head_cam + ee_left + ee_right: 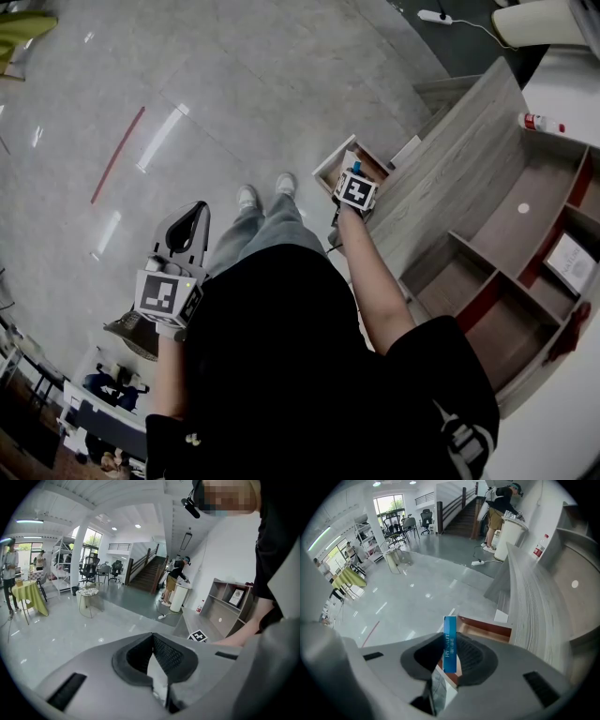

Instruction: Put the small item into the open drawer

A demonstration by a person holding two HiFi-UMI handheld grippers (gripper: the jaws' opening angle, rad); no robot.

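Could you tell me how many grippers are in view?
2. The left gripper, shut and empty, is at the person's left side; the right gripper holds the small blue item over the open drawer.

A small blue box [450, 644] with white lettering is standing on end, its narrow face showing, pinched between the pads of the right tongs [451, 638]. It is hanging just above the open drawer [485, 631], a shallow light-wood tray with a reddish-brown rim, sticking out over the floor [417, 592].
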